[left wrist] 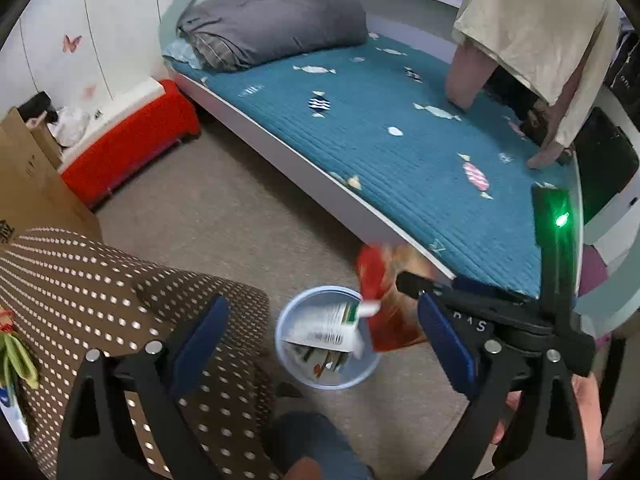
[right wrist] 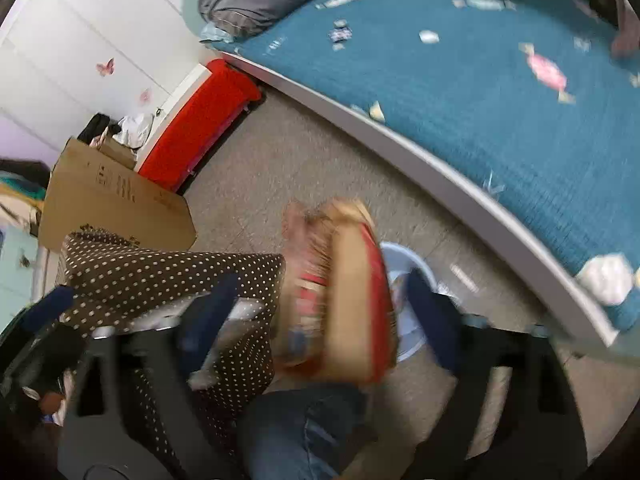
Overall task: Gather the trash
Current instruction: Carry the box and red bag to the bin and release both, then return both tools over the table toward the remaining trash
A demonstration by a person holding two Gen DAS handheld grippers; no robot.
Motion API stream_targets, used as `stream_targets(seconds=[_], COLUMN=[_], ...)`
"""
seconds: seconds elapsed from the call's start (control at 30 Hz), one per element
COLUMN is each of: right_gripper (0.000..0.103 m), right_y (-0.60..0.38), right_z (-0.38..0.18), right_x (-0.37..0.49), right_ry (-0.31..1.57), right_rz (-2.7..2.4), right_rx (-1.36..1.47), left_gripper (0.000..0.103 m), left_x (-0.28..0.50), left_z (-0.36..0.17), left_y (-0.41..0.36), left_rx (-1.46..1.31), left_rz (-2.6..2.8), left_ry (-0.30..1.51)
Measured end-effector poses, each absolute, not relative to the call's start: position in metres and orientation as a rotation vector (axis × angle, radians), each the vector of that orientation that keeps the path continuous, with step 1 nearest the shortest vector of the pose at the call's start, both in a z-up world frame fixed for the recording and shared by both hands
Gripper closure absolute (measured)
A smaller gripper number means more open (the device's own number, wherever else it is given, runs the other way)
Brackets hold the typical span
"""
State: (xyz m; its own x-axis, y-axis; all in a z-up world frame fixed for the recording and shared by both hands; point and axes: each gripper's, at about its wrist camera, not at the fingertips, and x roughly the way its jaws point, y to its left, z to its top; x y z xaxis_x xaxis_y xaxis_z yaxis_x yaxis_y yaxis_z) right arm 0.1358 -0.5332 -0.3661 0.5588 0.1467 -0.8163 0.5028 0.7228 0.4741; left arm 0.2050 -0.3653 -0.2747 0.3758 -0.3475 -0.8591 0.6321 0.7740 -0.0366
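A pale blue round bin (left wrist: pixel 326 382) stands on the floor and holds a white printed box (left wrist: pixel 332 330) and other papers. A red and tan snack packet (left wrist: pixel 380 300) hangs blurred over the bin's right rim, in the air between the fingers of my right gripper (right wrist: pixel 320 308), touching neither. In the right wrist view the packet (right wrist: pixel 344 292) is blurred and the bin (right wrist: pixel 408 280) lies behind it. My left gripper (left wrist: pixel 324 340) is open and empty above the bin. The right gripper's body (left wrist: pixel 480 320) also shows in the left wrist view.
A bed with a teal candy-print cover (left wrist: pixel 400 140) runs along the right, with a grey duvet (left wrist: pixel 276 24) at its head. A brown polka-dot cloth (left wrist: pixel 100 300) covers a surface at left. A cardboard box (right wrist: pixel 112 200) and red bench (left wrist: pixel 128 144) stand by the wall.
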Motion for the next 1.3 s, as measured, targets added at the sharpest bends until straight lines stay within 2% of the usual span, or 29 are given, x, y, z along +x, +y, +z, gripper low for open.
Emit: stream_targets(seconds=[0.07, 0.3, 0.83, 1.3], right_gripper=[0.007, 0.006, 0.006, 0.006], right_y=[-0.535, -0.529, -0.475, -0.391], right_z=[-0.379, -0.364, -0.220, -0.142], right_x=[0.133, 0.115, 0.092, 0.095], right_ry=[0.995, 0.963, 0.727, 0.647], right_rz=[-0.240, -0.297, -0.245, -0.098], right_rx=[0.806, 0.776, 0.630, 0.473], left_gripper=[0.010, 0.010, 0.010, 0.010], left_x=[0.206, 0.199, 0.147, 0.120], left_z=[-0.270, -0.242, -0.158, -0.114], left_y=[-0.356, -0.324, -0.254, -0.155], left_rx=[0.294, 0.242, 0.158, 0.055], left_rz=[-0.624, -0.582, -0.588, -0.509], left_ry=[0.984, 0.898, 0.716, 0.594])
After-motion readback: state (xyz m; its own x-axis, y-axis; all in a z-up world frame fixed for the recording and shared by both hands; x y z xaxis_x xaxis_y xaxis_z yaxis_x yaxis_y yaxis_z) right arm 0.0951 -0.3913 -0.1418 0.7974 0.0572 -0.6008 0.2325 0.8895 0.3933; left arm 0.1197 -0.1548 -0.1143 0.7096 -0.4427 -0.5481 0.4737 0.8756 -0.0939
